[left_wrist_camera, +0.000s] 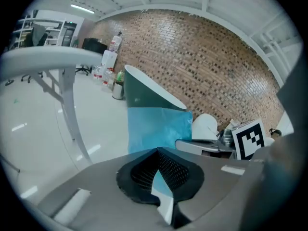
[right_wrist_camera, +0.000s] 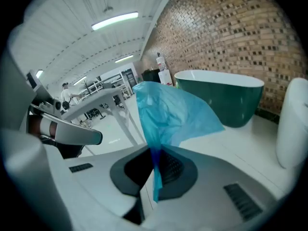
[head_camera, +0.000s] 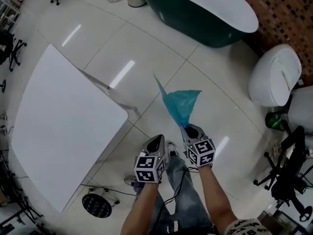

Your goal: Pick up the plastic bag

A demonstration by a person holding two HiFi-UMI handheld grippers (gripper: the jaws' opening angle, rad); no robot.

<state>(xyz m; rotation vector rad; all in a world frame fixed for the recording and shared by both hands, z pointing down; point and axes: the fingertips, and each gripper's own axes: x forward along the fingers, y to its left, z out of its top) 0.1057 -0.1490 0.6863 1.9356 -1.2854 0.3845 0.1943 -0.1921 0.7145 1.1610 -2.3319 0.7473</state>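
**Item:** plastic bag (head_camera: 181,104), blue, thin film.

**Hold:** the right hand-held gripper (head_camera: 191,131) is clenching the bag's gathered end, likely so the film is riding clear of the floor (head_camera: 146,58).

**Position:** the bag is fanning out in the air just ahead of that gripper's tips, apart from the white surface (head_camera: 63,126).

**Adjacent:** the left hand-held gripper (head_camera: 157,142) is sitting beside it with its jaws drawn together. A pale sliver is showing between them, unidentified.
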